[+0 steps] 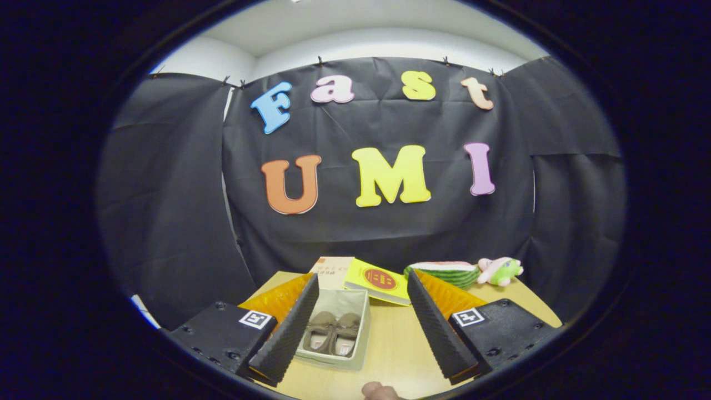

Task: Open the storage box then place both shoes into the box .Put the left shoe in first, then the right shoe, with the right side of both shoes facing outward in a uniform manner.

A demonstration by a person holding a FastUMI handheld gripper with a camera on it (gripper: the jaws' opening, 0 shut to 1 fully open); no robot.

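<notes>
Tabletop (397, 344) partly hidden behind the tongs (361, 339), which gape wide with nothing gripped; storage box (355, 311) sits open between them toward 11 o'clock, left finger covering its near corner; both shoes (332, 332) already inside, toes hard to make out.

Yellow book (379, 280), watermelon plush (444, 272), wooden table (397, 344)

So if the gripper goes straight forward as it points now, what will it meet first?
Probably the yellow book, lying just beyond the open gripper on the table. The box with both shoes sits by one finger, but depth is unclear.
</notes>
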